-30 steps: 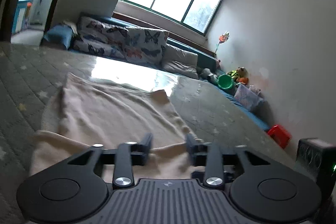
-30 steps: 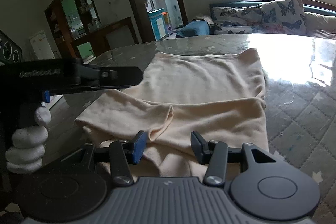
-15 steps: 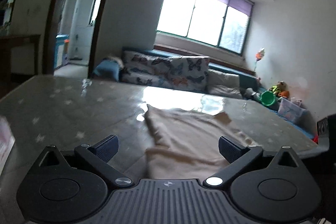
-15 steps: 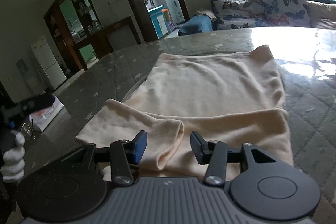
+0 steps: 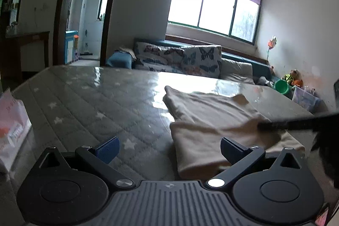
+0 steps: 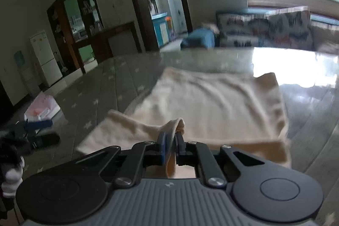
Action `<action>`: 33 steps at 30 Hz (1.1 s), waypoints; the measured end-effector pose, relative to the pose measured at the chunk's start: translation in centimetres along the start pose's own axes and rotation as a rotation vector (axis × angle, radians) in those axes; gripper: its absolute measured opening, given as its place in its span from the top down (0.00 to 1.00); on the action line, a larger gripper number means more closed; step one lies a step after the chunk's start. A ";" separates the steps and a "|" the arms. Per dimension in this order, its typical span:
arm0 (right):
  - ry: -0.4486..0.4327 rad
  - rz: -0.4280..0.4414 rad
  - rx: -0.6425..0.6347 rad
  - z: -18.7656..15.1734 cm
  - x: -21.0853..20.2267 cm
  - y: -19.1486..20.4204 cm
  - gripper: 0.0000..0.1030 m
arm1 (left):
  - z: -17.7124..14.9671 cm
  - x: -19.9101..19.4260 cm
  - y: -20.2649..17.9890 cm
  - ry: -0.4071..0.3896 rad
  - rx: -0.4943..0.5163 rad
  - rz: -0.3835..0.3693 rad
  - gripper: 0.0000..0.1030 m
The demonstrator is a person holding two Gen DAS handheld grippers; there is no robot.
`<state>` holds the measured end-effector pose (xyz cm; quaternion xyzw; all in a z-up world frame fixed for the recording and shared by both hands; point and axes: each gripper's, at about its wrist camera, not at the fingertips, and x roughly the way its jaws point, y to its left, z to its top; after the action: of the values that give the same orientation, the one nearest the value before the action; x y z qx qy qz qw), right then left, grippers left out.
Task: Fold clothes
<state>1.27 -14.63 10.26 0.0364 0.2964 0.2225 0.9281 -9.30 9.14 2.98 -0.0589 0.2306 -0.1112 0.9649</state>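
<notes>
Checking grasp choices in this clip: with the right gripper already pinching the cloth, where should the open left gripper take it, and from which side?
The left gripper should take the near left corner of the cloth, coming in low from the near edge. The folded layers there lie flat on the table with an exposed edge in front of its open fingers, away from the right gripper's pinch.

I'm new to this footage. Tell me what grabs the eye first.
The cream garment spread across the grey quilted table stands out, half folded. The right claw is shut on a raised fold of it near the front edge, while the left claw hangs wide open beside the garment's left side.
</notes>
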 end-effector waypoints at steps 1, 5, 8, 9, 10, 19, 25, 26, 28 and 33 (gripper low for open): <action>-0.022 -0.011 -0.014 0.4 -0.5 0.1 0.93 | -0.1 0.2 -0.2 0.007 0.002 -0.006 0.00; -0.083 -0.054 -0.019 1.7 -2.4 -0.6 0.93 | -0.4 0.4 -1.1 0.020 0.038 -0.028 0.00; -0.096 -0.097 -0.014 2.0 -3.1 -1.5 0.93 | -0.6 0.8 -1.9 0.031 0.052 -0.059 0.00; -0.097 -0.110 -0.009 2.1 -3.3 -1.8 0.93 | -0.7 1.0 -2.2 0.038 0.056 -0.071 0.00; -0.090 -0.119 0.001 1.9 -3.2 -2.2 0.93 | -0.7 1.1 -2.5 0.044 0.061 -0.082 0.00; -0.007 -0.189 -0.003 -0.1 -1.5 -2.9 0.76 | -0.2 1.0 -5.4 0.029 0.165 -0.229 0.00; 0.003 -0.122 -0.007 -0.8 -0.7 -2.8 0.69 | 0.8 2.5 -6.7 0.040 0.151 -0.322 0.00; 0.014 -0.114 -0.005 -1.0 -0.4 -2.8 0.68 | 1.0 3.0 -6.7 0.041 0.143 -0.336 0.00; 0.036 -0.110 0.002 -1.5 0.3 -3.0 0.68 | 1.6 4.3 -6.8 0.052 0.122 -0.345 0.00; 0.070 -0.100 0.023 -2.7 1.0 -3.6 0.68 | 2.6 7.4 -6.3 0.096 0.032 -0.429 0.00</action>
<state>1.88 -17.66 6.83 0.0246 0.3326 0.1737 0.9266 -2.87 1.43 3.12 -0.0861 0.2566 -0.3200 0.9079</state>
